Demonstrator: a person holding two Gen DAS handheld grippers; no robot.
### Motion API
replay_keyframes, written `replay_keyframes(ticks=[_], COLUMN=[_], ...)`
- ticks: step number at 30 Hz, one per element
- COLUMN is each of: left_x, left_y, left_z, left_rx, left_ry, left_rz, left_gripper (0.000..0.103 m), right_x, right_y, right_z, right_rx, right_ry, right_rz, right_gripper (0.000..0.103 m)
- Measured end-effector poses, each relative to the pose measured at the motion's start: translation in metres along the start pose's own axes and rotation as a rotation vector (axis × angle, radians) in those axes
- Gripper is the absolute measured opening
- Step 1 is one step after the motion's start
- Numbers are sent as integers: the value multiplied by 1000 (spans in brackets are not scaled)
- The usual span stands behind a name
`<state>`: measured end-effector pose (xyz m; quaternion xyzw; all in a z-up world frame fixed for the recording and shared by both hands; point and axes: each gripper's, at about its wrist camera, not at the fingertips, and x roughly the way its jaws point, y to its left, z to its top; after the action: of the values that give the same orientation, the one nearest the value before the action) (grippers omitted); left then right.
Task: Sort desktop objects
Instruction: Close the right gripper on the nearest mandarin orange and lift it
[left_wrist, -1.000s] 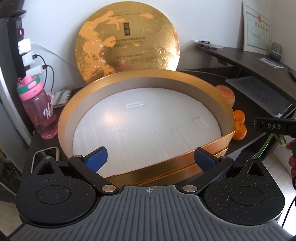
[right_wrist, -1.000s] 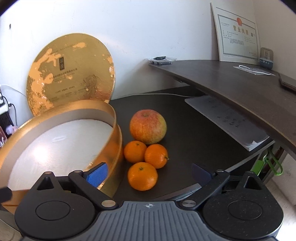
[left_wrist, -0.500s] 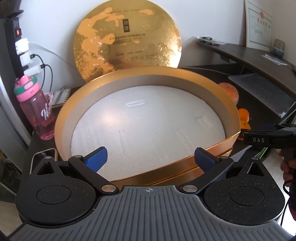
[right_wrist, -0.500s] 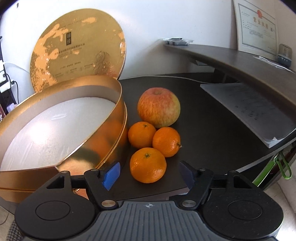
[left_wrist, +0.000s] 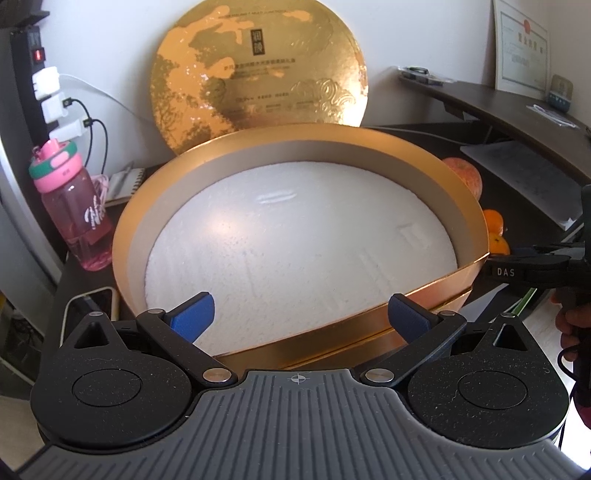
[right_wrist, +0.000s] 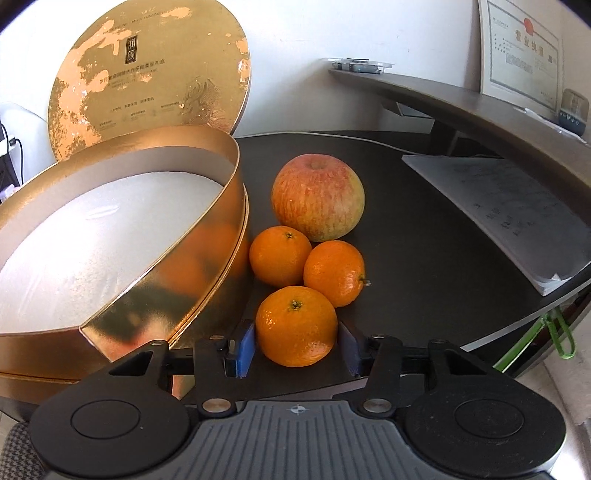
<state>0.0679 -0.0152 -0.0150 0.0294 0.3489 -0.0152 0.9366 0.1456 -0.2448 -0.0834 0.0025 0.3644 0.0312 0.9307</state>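
The right gripper has just been closing, and its blue pads now sit against either side of the nearest orange — clamped on it, as far as I can see, with the fruit resting on the dark round table. Just beyond that orange, farther out from the fingers, two more oranges lie side by side and touching, and behind them stands a red-yellow apple (the biggest fruit of the lot). To the left of the gripper, close beside the fruit, is the round gold box, with a white foam bed inside. Its gold lid leans upright against the wall behind. Off to the right lies a stack of papers.

The left gripper has its fingers spread wide apart with nothing between them — it hangs over the near rim of the gold box. Away to its left stands a pink water bottle.
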Motion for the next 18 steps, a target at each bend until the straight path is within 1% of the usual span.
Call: replay_keyframes(ticks=[4,11,14,18], left_x=[-6,-23,-30,-37], left_y=[5,18,29,48], left_z=[-4,-13,-16,-20], left_rx=[-5,-12,-34,-68], left_ry=[-11,-50,-69,-89], left_rz=[-9,-6,-5,13], left_gripper=[103,103,103,103], right_x=[-17,-61,-77,-87], right_y=[0,10,26,59], right_z=[2,19,29,42], right_rx=[10,3,-25,-75], right_ry=[-25,-129,-172,-187], right_rz=[-25,-54,-30,55], right_gripper=[48,48,48,48])
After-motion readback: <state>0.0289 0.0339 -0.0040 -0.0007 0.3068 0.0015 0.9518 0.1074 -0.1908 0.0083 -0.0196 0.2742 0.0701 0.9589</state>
